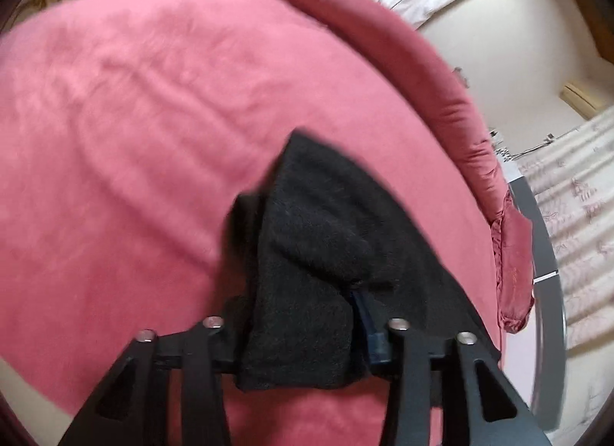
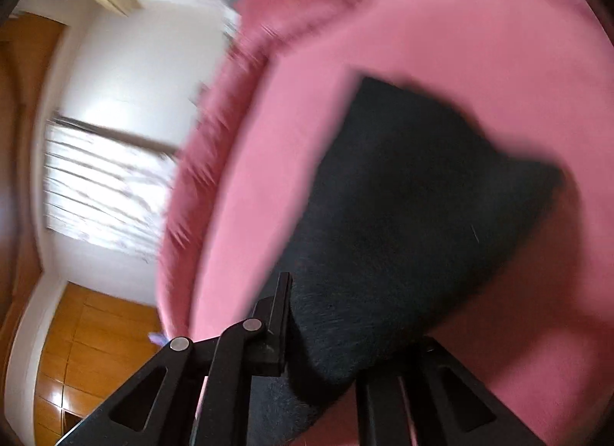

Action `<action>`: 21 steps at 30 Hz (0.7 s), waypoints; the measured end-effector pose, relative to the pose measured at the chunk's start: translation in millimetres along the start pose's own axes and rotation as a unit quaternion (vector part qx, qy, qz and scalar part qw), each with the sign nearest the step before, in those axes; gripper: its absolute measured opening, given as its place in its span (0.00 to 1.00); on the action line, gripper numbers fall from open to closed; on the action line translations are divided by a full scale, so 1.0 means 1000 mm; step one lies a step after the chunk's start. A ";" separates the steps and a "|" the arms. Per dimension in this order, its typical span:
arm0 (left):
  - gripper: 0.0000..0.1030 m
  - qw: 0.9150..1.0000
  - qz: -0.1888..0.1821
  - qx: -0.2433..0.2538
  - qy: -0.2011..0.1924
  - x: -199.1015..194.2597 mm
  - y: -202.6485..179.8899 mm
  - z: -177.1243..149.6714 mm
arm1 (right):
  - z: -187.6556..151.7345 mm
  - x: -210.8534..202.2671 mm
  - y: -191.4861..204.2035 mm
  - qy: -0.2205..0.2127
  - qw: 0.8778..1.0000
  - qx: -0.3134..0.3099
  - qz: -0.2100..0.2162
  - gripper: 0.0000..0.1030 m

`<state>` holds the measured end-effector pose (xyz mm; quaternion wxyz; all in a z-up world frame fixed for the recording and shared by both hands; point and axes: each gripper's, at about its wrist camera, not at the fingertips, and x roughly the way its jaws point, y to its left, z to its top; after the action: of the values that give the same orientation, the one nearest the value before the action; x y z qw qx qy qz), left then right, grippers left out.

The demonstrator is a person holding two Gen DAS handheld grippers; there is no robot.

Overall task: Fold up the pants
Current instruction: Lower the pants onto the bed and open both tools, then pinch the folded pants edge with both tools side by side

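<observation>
A bed covered with a pink fleecy blanket [image 1: 134,119] fills both views. Its rolled, rumpled border [image 1: 441,73] curves along the far edge. Dark pants [image 2: 403,196] are bunched above the blanket near that edge, lifted partly off it.

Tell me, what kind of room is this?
Most likely a bedroom. A wide pink blanket covers what looks like a bed, pale curtains hang over a bright window, and the floor is shiny wood. Dark pants are held over the bed for folding.
</observation>
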<state>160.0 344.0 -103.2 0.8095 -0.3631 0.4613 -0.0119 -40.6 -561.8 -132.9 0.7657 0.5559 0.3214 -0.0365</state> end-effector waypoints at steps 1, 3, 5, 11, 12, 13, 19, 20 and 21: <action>0.52 1.000 -0.003 -0.007 -0.001 -0.003 0.000 -0.002 | -0.007 0.001 -0.015 0.024 0.999 0.008 -0.045 0.29; 0.56 1.000 -0.011 -0.003 -0.013 -0.014 -0.005 -0.004 | -0.011 -0.006 -0.032 0.048 0.996 0.015 -0.077 0.36; 0.58 1.000 0.007 0.012 -0.025 -0.027 -0.012 -0.002 | -0.008 -0.031 -0.040 0.031 0.997 0.015 -0.067 0.39; 0.60 0.987 0.098 -0.038 -0.118 -0.067 -0.001 0.007 | 0.032 -0.075 -0.004 -0.029 0.990 -0.084 -0.110 0.40; 0.60 0.986 0.086 -0.045 -0.139 -0.073 -0.003 0.010 | 0.040 -0.072 0.005 -0.032 0.987 -0.101 -0.118 0.40; 0.60 0.986 0.081 -0.043 -0.138 -0.071 -0.008 0.013 | 0.048 -0.067 0.013 -0.033 0.985 -0.118 -0.125 0.40; 0.71 0.988 0.046 0.118 -0.085 -0.004 -0.106 0.014 | 0.103 0.007 0.054 -0.037 0.959 -0.208 -0.187 0.41; 0.71 0.985 0.040 0.155 -0.060 0.017 -0.128 0.010 | 0.111 0.023 0.060 -0.032 0.955 -0.216 -0.201 0.42; 0.71 0.983 0.038 0.174 -0.047 0.030 -0.138 0.008 | 0.117 0.034 0.063 -0.027 0.951 -0.221 -0.214 0.42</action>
<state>226.4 236.6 -40.2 0.8808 -0.1995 0.4270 -0.0441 65.4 -630.1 -78.4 0.8523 0.2896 0.4116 -0.1425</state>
